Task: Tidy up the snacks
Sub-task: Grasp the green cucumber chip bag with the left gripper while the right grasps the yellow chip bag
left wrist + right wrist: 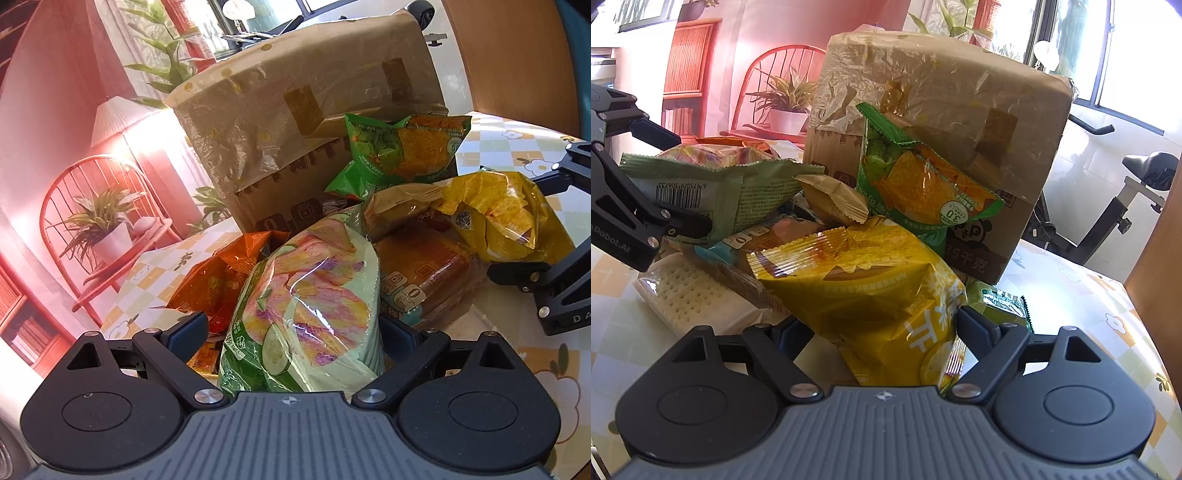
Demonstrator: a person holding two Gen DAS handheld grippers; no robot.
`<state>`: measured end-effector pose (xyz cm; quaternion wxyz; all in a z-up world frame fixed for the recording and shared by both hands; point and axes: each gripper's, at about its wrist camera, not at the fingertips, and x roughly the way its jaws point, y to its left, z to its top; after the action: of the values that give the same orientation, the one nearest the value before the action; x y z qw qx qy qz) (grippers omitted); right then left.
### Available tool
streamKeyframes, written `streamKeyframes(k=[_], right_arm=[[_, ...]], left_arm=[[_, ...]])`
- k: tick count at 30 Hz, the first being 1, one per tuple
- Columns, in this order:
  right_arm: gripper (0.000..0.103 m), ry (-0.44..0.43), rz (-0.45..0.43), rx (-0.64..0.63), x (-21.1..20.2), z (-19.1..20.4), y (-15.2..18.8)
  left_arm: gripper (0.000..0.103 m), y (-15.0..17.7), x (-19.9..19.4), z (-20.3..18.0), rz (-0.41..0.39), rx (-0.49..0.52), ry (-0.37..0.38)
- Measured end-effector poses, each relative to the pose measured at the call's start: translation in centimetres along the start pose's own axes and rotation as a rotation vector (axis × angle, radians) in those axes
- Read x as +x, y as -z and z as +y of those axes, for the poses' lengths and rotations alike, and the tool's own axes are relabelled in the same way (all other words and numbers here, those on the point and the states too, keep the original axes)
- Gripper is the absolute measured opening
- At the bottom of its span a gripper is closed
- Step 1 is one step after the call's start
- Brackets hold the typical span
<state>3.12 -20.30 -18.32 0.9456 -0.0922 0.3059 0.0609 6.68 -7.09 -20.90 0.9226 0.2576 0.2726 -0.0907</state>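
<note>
From the left wrist view, the table [517, 147] wears a checked yellow-and-white cloth with flower prints, and a heap of snack packets fills its middle. Behind the heap stands a taped cardboard box [295, 110], and past the table edge the room shows a red chair [92, 229] bearing a potted plant. The left gripper [295, 325] has its pads either side of a pale green chip bag [306, 314]; the bag fills the gap, but I cannot tell whether the pads press it. An orange packet [221, 277] lies to its left, a brown bread packet [424, 273] to its right, and a green corn-chip bag [402, 151] leans on the box. Bare cloth opens at the far right.

From the right wrist view, the right gripper [886, 328] stands spread wide around a yellow snack bag [871, 295]; its right pad meets the bag, its left pad stands just clear. A cracker packet [687, 291] lies flat to the left, near the left gripper's finger [683, 221]. Open cloth runs right toward the table edge, with an exercise bike [1126, 199] beyond.
</note>
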Motion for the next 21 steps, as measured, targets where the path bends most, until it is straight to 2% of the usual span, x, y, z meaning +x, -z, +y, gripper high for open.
streamKeyframes(k=[2, 4, 6, 7, 9, 17, 19, 21], right_arm=[[0.085, 0.0, 0.0, 0.0, 0.0, 0.0, 0.0], [0.086, 0.001, 0.0, 0.0, 0.0, 0.0, 0.0], [0.087, 0.004, 0.001, 0.001, 0.0, 0.0, 0.0], [0.087, 0.007, 0.0, 0.001, 0.0, 0.0, 0.0], [0.089, 0.016, -0.003, -0.003, -0.1, 0.0, 0.0], [0.09, 0.024, -0.022, -0.014, -0.5, 0.2, -0.6], [0.09, 0.009, -0.008, 0.007, -0.3, -0.2, -0.9], [0.085, -0.014, 0.003, 0.016, -0.3, -0.5, -1.1]], left_arm=[[0.097, 0.0, 0.3, -0.1, 0.01, 0.002, -0.008], [0.088, 0.1, 0.4, -0.1, 0.01, 0.008, -0.007], [0.069, 0.0, 0.1, 0.0, 0.004, 0.003, 0.007], [0.065, 0.0, -0.1, 0.3, 0.0, -0.012, 0.035], [0.061, -0.2, -0.5, 0.6, -0.009, -0.029, 0.042], [0.054, -0.4, -2.0, 2.3, -0.054, -0.155, 0.133], [0.054, -0.4, -2.4, 2.9, -0.064, -0.194, 0.152], [0.054, -0.4, -2.9, 3.3, -0.076, -0.223, 0.165]])
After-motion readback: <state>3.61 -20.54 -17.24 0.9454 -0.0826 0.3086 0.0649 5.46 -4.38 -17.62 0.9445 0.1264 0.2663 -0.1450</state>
